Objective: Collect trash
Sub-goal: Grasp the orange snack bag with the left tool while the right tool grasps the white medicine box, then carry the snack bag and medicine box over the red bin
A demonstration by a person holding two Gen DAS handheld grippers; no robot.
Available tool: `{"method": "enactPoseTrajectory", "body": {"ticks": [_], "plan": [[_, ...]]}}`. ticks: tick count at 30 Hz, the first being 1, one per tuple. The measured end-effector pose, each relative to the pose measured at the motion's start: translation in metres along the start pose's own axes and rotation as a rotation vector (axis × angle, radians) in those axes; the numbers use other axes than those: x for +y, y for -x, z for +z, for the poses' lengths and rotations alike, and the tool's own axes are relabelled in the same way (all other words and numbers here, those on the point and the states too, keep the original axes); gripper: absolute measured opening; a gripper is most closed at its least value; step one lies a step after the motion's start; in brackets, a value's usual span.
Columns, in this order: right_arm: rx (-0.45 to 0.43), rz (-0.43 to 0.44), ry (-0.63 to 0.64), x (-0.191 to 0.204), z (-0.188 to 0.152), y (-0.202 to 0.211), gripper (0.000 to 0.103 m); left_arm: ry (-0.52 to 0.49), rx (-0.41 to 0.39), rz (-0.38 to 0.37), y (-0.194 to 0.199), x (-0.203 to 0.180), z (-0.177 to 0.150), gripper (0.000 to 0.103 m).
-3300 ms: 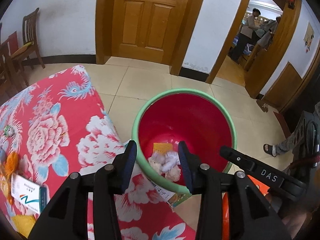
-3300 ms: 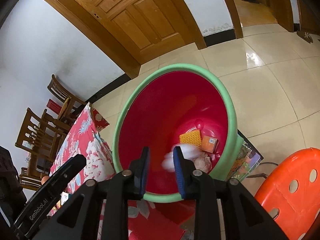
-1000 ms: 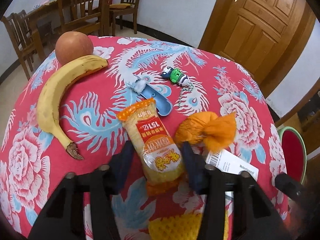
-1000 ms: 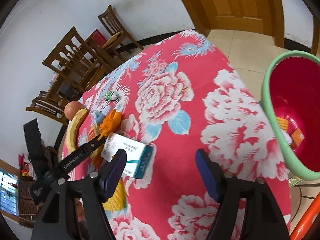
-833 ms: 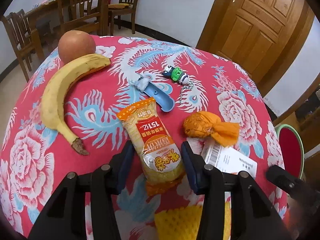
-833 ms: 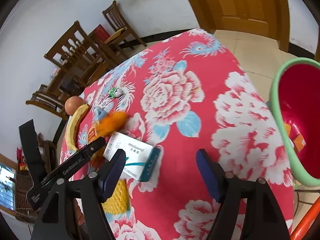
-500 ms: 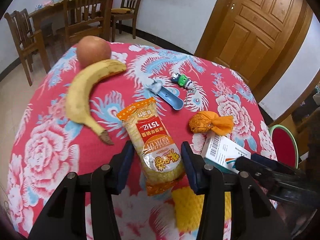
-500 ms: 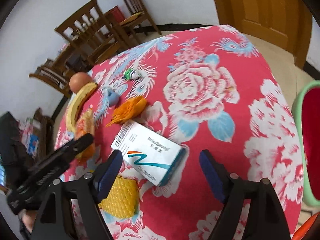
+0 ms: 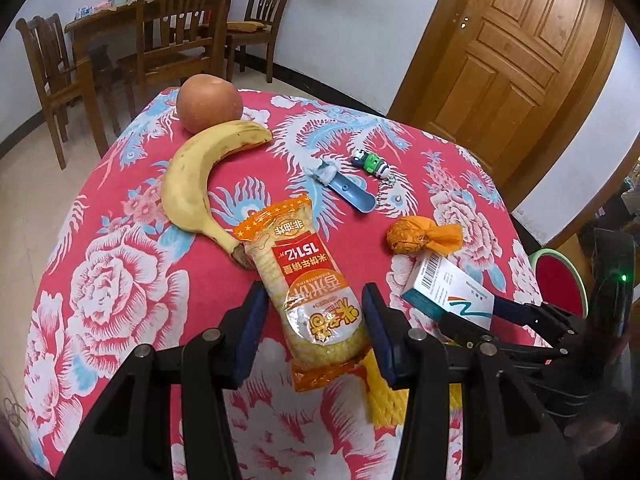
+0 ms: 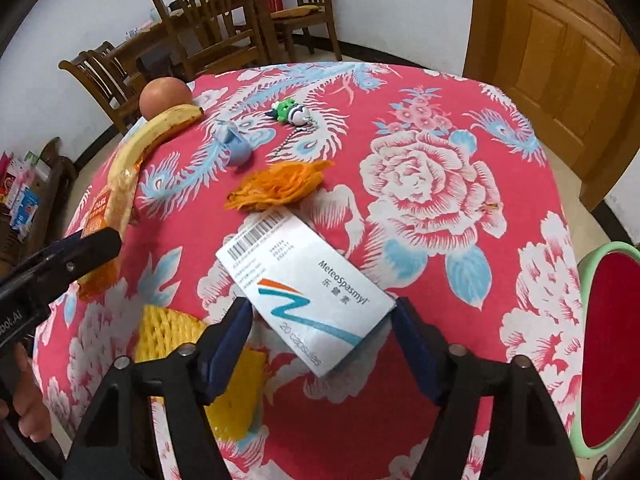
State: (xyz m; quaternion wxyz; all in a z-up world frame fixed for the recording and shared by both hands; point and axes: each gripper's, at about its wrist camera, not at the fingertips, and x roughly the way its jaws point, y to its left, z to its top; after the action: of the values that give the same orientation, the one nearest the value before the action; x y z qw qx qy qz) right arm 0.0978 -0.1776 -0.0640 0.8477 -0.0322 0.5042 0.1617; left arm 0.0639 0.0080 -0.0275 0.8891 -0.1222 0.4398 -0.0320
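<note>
My left gripper (image 9: 316, 330) is open, its blue pads on either side of an orange and yellow snack packet (image 9: 306, 284) lying on the red floral tablecloth (image 9: 120, 288). My right gripper (image 10: 326, 344) is open around a white medicine box (image 10: 304, 284), which also shows in the left wrist view (image 9: 448, 294). An orange crumpled wrapper (image 9: 422, 234) lies beyond the box, seen too in the right wrist view (image 10: 280, 186). Yellow foam netting (image 10: 176, 330) lies under the right gripper's left finger. The red bin with a green rim (image 10: 612, 344) stands off the table's right edge.
A banana (image 9: 196, 184), an apple (image 9: 210, 102), a blue scoop (image 9: 348, 192) and a small green toy keychain (image 9: 370, 162) lie further back on the table. Wooden chairs (image 9: 176, 40) and a dining table stand behind. A wooden door (image 9: 508, 52) is at the right.
Both grippers have come from the bin to the table. The left has closed in on the snack packet, the right has moved in around the medicine box. Both stay open.
</note>
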Motion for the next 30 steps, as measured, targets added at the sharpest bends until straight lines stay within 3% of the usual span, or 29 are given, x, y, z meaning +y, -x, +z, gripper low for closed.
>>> {"method": "enactPoseTrajectory", "body": {"ticks": [6, 15, 30], "plan": [[-0.026, -0.003, -0.045, -0.004, -0.01, 0.008, 0.069, -0.009, -0.011, -0.021, 0.008, -0.004, -0.003, 0.049], [-0.099, 0.062, -0.176, -0.028, -0.026, 0.042, 0.069, -0.045, -0.026, -0.06, 0.021, -0.021, -0.006, 0.049], [-0.229, 0.027, -0.422, -0.1, -0.064, 0.101, 0.069, -0.188, -0.006, -0.165, 0.028, -0.096, -0.016, 0.049]]}}
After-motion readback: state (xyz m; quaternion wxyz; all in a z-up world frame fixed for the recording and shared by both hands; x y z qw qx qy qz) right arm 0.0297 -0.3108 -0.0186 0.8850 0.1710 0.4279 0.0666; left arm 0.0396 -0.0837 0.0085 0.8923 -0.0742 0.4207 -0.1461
